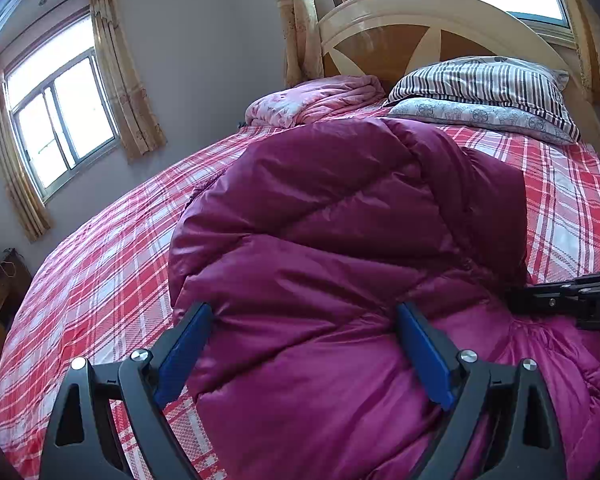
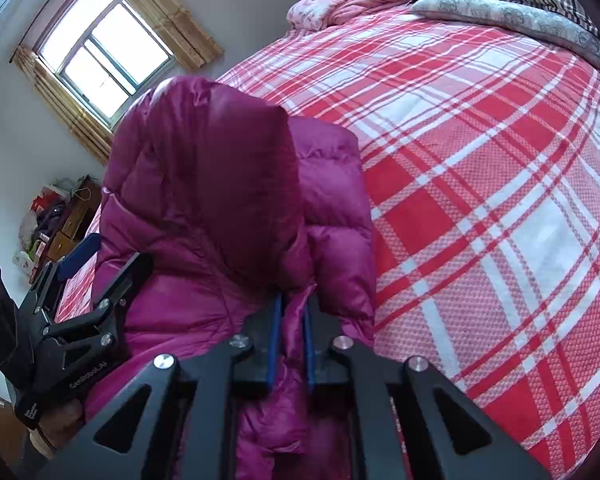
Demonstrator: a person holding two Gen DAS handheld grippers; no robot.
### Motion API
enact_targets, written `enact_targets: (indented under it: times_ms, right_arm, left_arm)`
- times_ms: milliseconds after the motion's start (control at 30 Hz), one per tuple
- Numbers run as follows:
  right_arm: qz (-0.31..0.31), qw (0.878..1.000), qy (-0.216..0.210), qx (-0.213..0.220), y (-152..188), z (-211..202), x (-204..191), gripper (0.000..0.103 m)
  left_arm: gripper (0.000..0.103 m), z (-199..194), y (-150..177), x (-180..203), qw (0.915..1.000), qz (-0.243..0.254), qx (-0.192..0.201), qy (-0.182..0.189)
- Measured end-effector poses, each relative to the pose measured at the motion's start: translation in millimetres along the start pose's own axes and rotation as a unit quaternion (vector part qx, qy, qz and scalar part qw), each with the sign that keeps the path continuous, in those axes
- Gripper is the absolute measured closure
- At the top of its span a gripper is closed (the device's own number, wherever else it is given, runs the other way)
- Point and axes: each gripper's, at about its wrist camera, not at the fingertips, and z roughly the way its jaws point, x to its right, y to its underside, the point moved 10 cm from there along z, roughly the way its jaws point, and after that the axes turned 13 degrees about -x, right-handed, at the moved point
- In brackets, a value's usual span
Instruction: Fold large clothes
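Note:
A magenta quilted down jacket [image 1: 340,232] lies on the red-and-white plaid bed [image 1: 112,248]. My left gripper [image 1: 304,316] is open, its blue pads spread wide and resting on the jacket's near part. In the right wrist view my right gripper [image 2: 292,304] is shut on a fold of the jacket [image 2: 204,184], which rises in a hump in front of it. The left gripper [image 2: 100,256] shows there at the left, open against the jacket's side. The right gripper's black body [image 1: 572,300] enters the left wrist view at the right edge.
A wooden headboard [image 1: 420,20], a striped pillow [image 1: 480,84] on a patterned one, and a folded pink blanket [image 1: 316,100] are at the bed's far end. A curtained window [image 1: 60,120] is on the left wall. A cluttered wooden cabinet [image 2: 60,224] stands left of the bed.

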Motion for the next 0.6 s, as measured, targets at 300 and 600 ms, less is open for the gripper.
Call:
enact_targets:
  times_ms: [300, 600]
  right_arm:
    - [-0.022, 0.991, 0.01, 0.13, -31.8, -92.6, -68.2, 0.047]
    - [-0.009, 0.997, 0.027, 0.073, -63.7, -13.8, -38.3, 0.049]
  left_arm:
    - [0.01, -3.2, -6.5, 2.1, 0.9999, -0.01, -0.003, 0.004]
    - [0.01, -5.3, -25.4, -55.0, 0.9909, -0.134, -0.003, 0.004]
